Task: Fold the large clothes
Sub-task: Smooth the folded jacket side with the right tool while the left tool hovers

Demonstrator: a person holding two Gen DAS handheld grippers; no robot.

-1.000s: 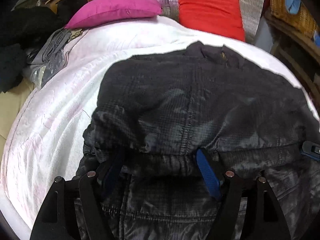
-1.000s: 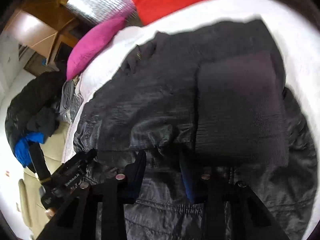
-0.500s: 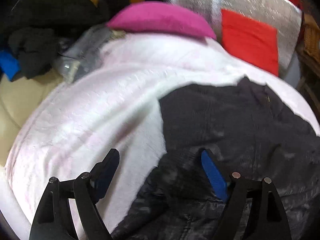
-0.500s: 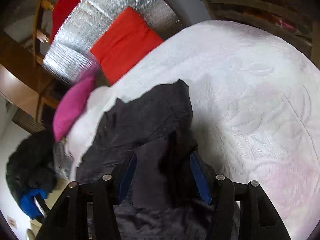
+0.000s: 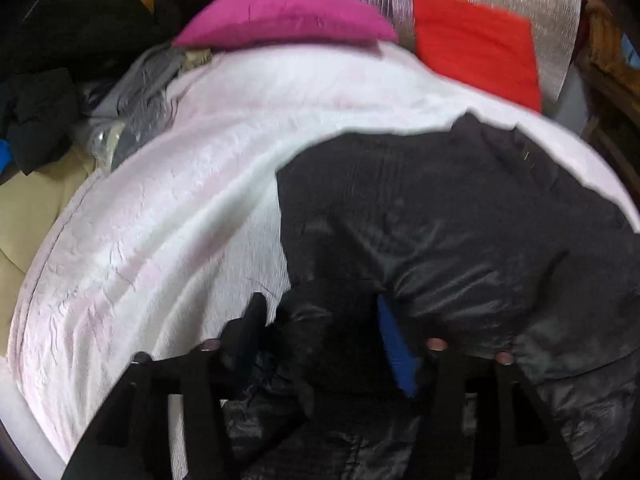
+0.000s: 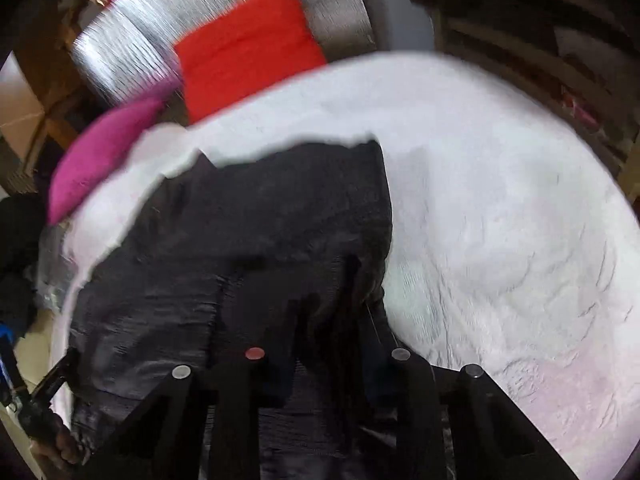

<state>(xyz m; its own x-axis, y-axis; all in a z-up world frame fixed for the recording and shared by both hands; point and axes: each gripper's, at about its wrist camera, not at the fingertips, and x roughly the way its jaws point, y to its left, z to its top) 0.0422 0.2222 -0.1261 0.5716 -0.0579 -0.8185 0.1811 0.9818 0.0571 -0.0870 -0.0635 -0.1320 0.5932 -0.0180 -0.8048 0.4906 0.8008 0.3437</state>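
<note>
I read both claws as clamped on the black quilted jacket (image 5: 460, 220): left claw (image 5: 320, 328), right claw (image 6: 328, 344); its bulk lies ahead, between them.

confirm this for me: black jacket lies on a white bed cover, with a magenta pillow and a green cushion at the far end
One detail is wrong: the cushion is red, not green, as the left wrist view shows. The black jacket does lie on the white bed cover, with the magenta pillow at the far end.
</note>
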